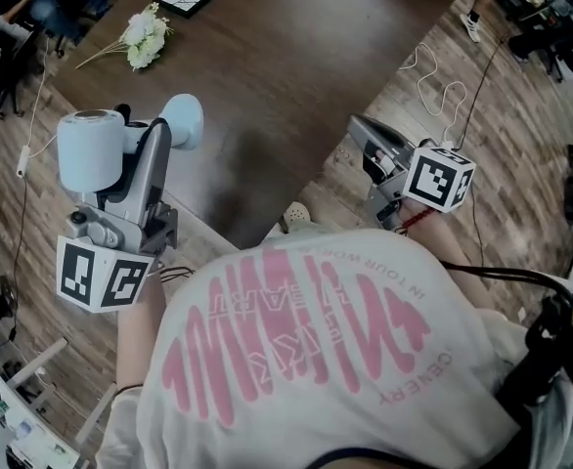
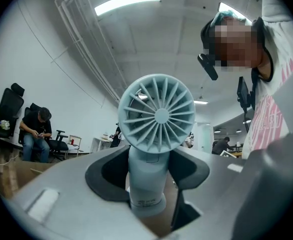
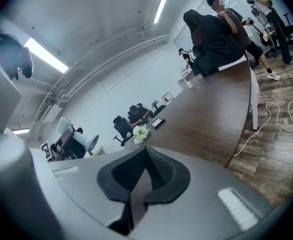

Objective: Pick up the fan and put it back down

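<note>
Your left claw (image 2: 147, 176) fills the bottom of the left gripper view. Its two dark pads are spread wide and press on either side of the handle of a pale blue fan (image 2: 156, 115). The handle stands upright between the pads, with its labelled butt end poking out below them. The round head, with its spoked grille, sits above the claw in mid frame and faces the camera.

In the head view the fan is at the left of the frame. It is carried in the air at about the near-left edge of the dark wooden desk (image 1: 267, 57) and rests on nothing.

Your right claw (image 3: 139, 184) has its pads closed together with nothing between them. It hangs at the right of the head view over the plank floor (image 1: 365, 179). Further out, a bunch of white flowers (image 1: 142, 35) lies at the desk's upper left, and a pale cable (image 1: 443, 91) loops on the floor at upper right.

The fan looks like light, stiff plastic, so its weight should be no trouble. The handle is smooth and round, though, and the head probably carries most of the weight, so it may try to swivel in the pads. The mid-handle hold you have now looks the safest one. Keep off the grille, because its thin vanes look easy to crack. When you set the fan down, lower it gently, since the narrow butt end may not stand by itself.
</note>
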`<act>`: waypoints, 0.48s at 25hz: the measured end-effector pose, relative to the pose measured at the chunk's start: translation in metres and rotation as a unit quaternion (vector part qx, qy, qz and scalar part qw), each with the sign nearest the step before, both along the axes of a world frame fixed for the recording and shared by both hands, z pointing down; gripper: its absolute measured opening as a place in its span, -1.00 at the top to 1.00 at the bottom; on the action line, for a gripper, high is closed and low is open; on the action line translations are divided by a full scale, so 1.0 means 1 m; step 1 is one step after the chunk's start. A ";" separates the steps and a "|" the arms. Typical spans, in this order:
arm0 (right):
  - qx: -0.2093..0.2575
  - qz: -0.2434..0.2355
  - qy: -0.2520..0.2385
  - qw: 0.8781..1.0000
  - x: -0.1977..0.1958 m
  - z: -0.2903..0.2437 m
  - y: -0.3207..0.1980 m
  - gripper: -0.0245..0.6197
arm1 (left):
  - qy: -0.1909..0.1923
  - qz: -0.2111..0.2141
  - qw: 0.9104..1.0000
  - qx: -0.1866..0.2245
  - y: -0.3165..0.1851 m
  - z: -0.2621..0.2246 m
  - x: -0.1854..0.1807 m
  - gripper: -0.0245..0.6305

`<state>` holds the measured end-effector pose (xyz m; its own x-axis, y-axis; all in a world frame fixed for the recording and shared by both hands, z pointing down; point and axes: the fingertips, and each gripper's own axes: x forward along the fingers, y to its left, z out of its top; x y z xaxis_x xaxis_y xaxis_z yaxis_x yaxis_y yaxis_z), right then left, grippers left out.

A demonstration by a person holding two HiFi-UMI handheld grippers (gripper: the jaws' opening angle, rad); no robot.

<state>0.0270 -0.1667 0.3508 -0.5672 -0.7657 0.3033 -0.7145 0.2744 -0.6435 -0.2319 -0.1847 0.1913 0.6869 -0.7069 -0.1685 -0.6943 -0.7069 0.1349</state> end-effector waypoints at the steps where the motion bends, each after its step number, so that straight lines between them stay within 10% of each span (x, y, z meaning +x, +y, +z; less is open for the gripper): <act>1: 0.001 0.002 0.003 1.000 0.001 -0.001 0.000 0.90 | -0.004 0.003 1.000 0.002 -0.001 0.000 0.002 0.19; 12: 0.004 -0.017 0.016 1.000 -0.001 0.010 0.001 0.90 | -0.013 -0.004 1.000 0.007 -0.006 0.004 0.014 0.19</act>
<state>0.0257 -0.1653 0.3604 -0.5822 -0.7493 0.3155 -0.7257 0.3039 -0.6173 -0.2177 -0.1908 0.1955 0.6852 -0.7104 -0.1608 -0.7034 -0.7027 0.1072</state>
